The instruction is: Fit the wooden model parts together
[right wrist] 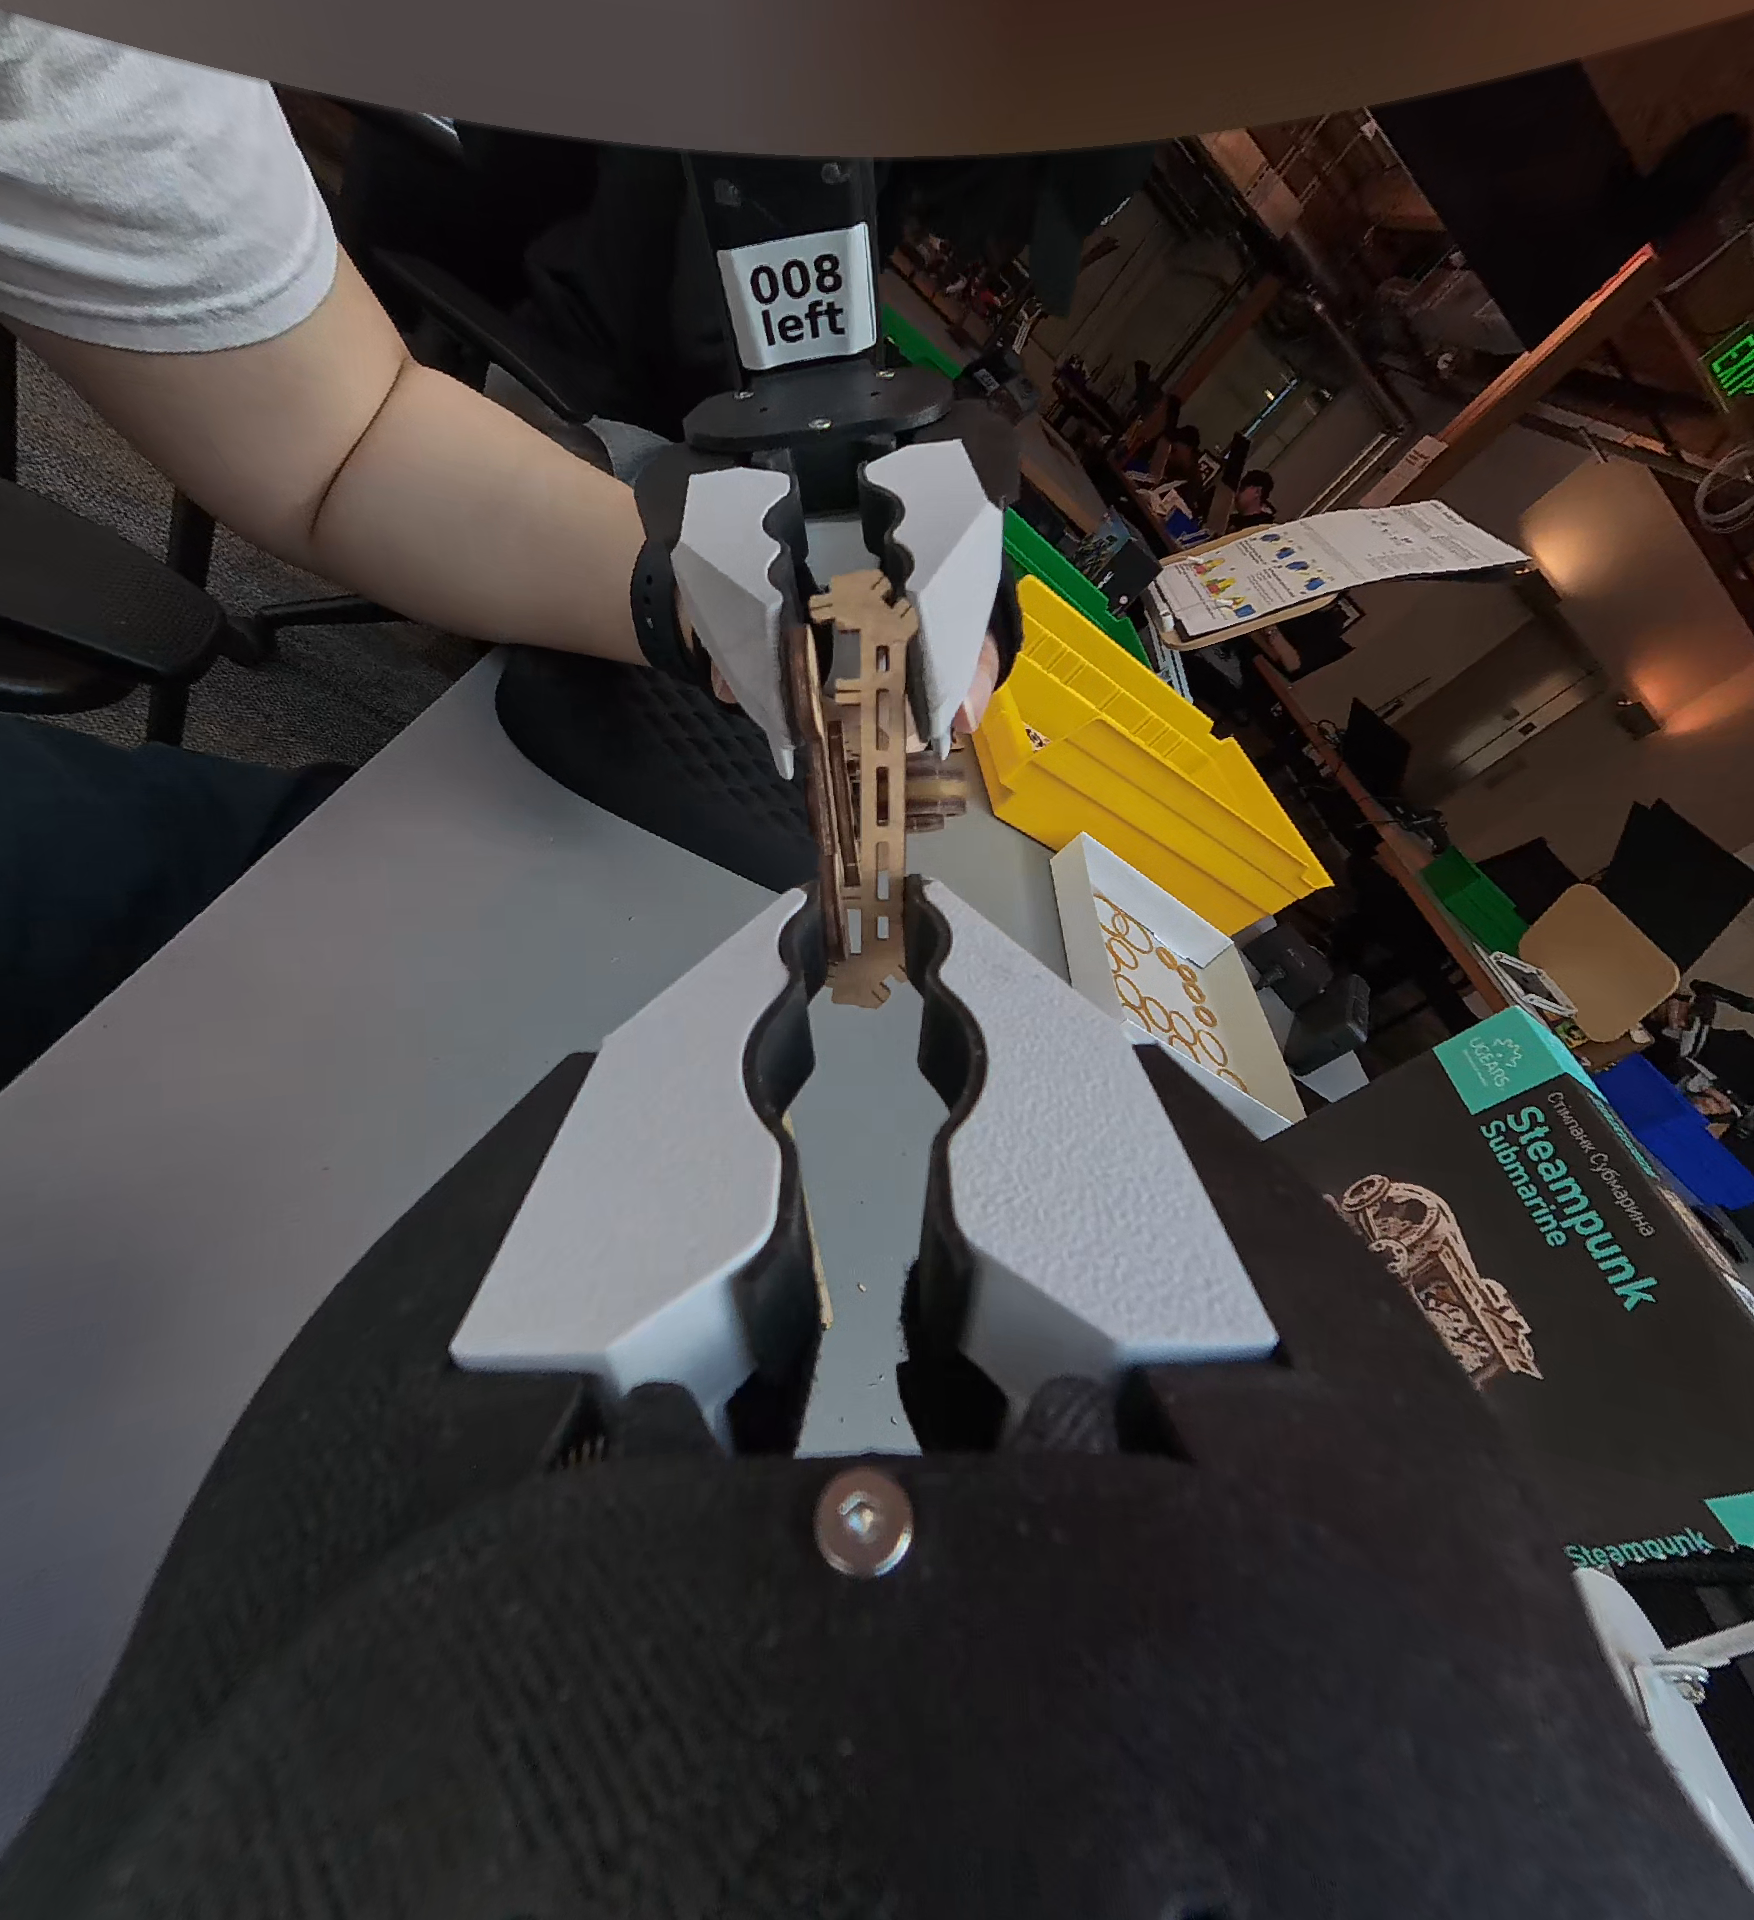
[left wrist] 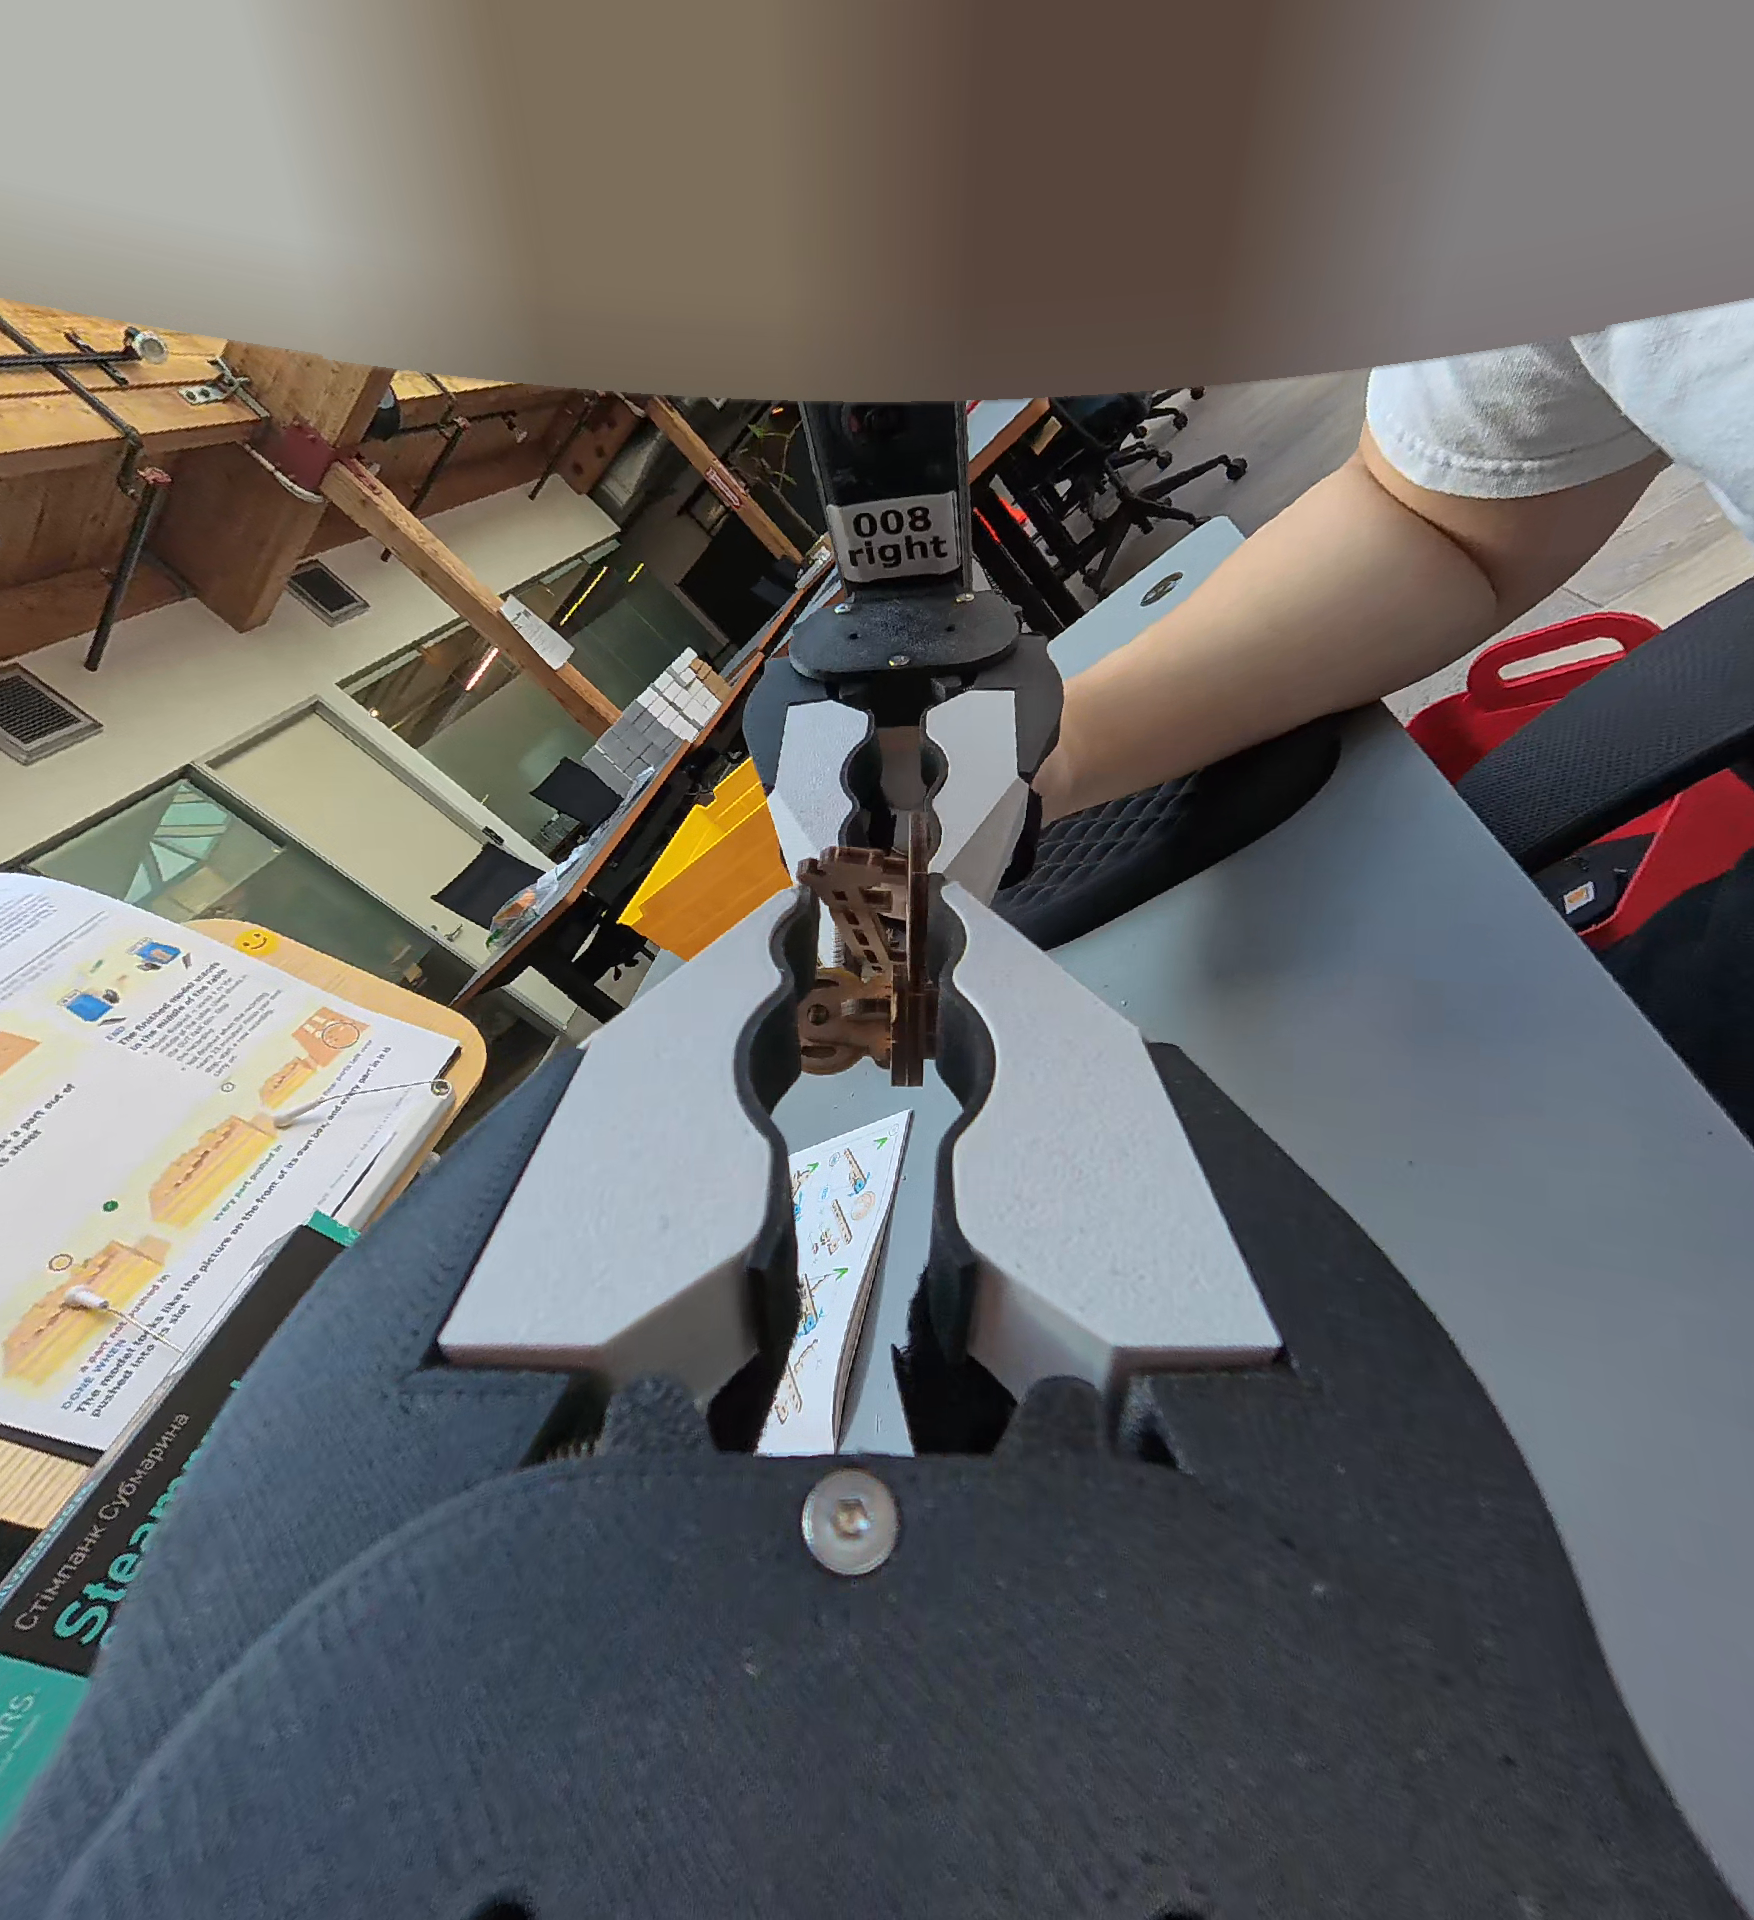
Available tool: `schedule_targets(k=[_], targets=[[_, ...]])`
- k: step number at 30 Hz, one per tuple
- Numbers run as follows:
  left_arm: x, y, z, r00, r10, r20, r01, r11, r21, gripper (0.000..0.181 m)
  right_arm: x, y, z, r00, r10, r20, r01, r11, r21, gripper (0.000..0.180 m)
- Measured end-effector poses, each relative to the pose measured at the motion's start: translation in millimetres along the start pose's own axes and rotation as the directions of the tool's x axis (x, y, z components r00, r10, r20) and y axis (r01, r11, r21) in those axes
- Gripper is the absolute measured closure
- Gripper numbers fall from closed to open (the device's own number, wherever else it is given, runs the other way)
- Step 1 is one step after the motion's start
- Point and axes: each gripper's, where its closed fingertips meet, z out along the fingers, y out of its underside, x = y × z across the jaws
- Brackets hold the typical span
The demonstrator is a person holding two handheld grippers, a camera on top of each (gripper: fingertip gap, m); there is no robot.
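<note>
A small brown wooden model assembly (left wrist: 868,966), made of a ladder-like slotted strip with discs and a gear-like piece on it, hangs in the air above the grey table (left wrist: 1372,1039). My left gripper (left wrist: 871,894) is shut on one end of it. My right gripper (left wrist: 888,831) faces it from the far side and is shut on the other end. In the right wrist view the strip (right wrist: 868,790) runs upright between my right gripper (right wrist: 860,891) and the left gripper (right wrist: 862,727). The parts inside the jaws are hidden.
An open booklet (left wrist: 852,1247) lies on the table under the grippers. A dark kit box (right wrist: 1527,1247), a white tray with a sheet of wooden rings (right wrist: 1164,966) and yellow bins (right wrist: 1143,769) stand nearby. A clipboard with an instruction sheet (left wrist: 125,1143) stands at the side. A person's forearm (left wrist: 1268,623) reaches in. My left and right fingertips are right by each other.
</note>
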Motion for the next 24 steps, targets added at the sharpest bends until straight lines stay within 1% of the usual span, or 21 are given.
schedule_targets(k=[5,11,20,24], targets=[[3.1,-0.1,-0.4,0.999,0.033,-0.002,-0.033,0.999,-0.002,0.167,-1.7,0.2,0.5,1.0,0.003,0.01,-0.003,1.0,0.001,0.166],[3.7,0.0,-1.1,1.0,0.024,-0.004,-0.024,1.0,-0.001,0.167,-3.2,0.3,1.3,1.0,0.008,0.017,-0.008,1.0,0.007,0.166],[3.3,-7.5,-1.8,1.0,-0.019,0.003,0.019,0.999,0.051,0.166,-5.6,-6.2,0.8,1.0,0.013,0.027,-0.015,0.999,0.041,0.166],[5.0,-9.5,-1.4,1.0,-0.001,0.007,0.001,0.999,0.054,0.167,-6.7,-7.5,0.6,0.999,0.011,0.032,-0.013,0.999,0.047,0.166]])
